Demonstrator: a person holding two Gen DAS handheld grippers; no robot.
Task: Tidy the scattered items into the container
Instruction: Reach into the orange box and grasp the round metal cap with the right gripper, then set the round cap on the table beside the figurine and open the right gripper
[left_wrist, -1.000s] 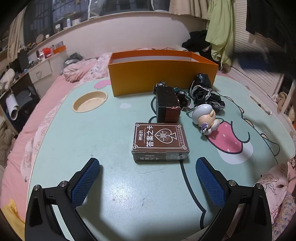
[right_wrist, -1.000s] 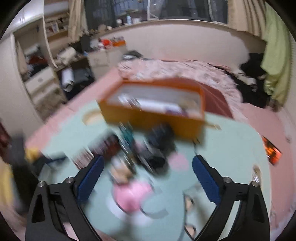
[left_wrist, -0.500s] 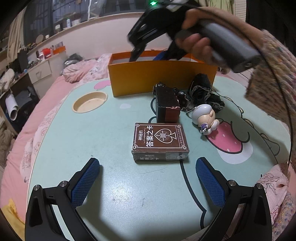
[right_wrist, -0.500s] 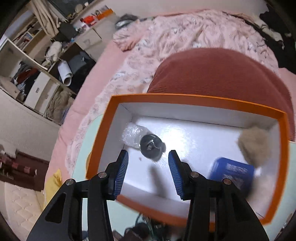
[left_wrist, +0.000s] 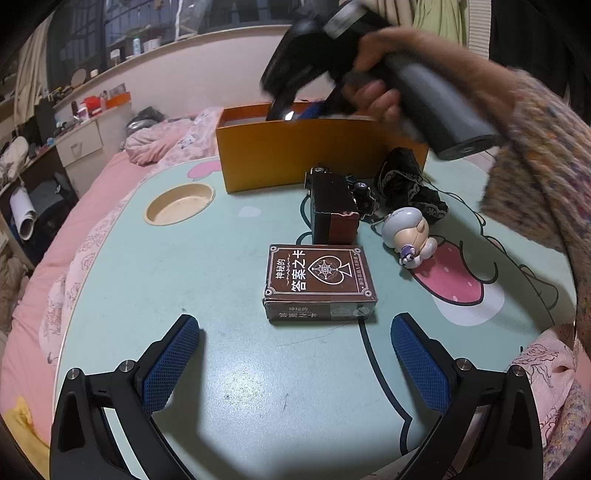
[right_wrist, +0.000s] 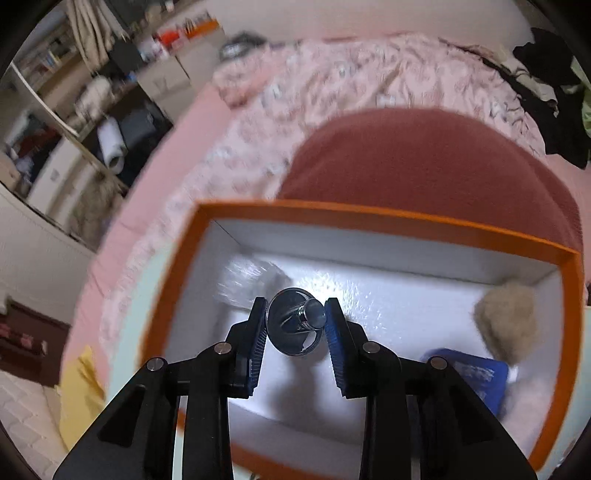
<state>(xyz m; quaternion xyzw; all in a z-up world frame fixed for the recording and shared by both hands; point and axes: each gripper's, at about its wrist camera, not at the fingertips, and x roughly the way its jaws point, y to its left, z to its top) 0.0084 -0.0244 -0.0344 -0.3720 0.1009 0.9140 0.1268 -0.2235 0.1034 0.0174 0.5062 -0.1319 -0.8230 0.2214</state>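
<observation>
Blue-padded left gripper (left_wrist: 293, 349) hangs low over the mint table (left_wrist: 229, 387), jaws spread wide w/ nothing between. Just ahead lies a brown card box (left_wrist: 319, 282), then a darker small box (left_wrist: 332, 210) w/ a keychain figure (left_wrist: 408, 236) to its right & black lace cloth (left_wrist: 408, 184) behind. Farther back stands the orange container (left_wrist: 314, 155). Right gripper (right_wrist: 295, 325), held by a hand (left_wrist: 373, 92), is over it, jaws shut tight on a shiny metal knob (right_wrist: 297, 321). Inside: clear plastic item (right_wrist: 245, 280), blue packet (right_wrist: 469, 376), tan fluff ball (right_wrist: 508, 321).
</observation>
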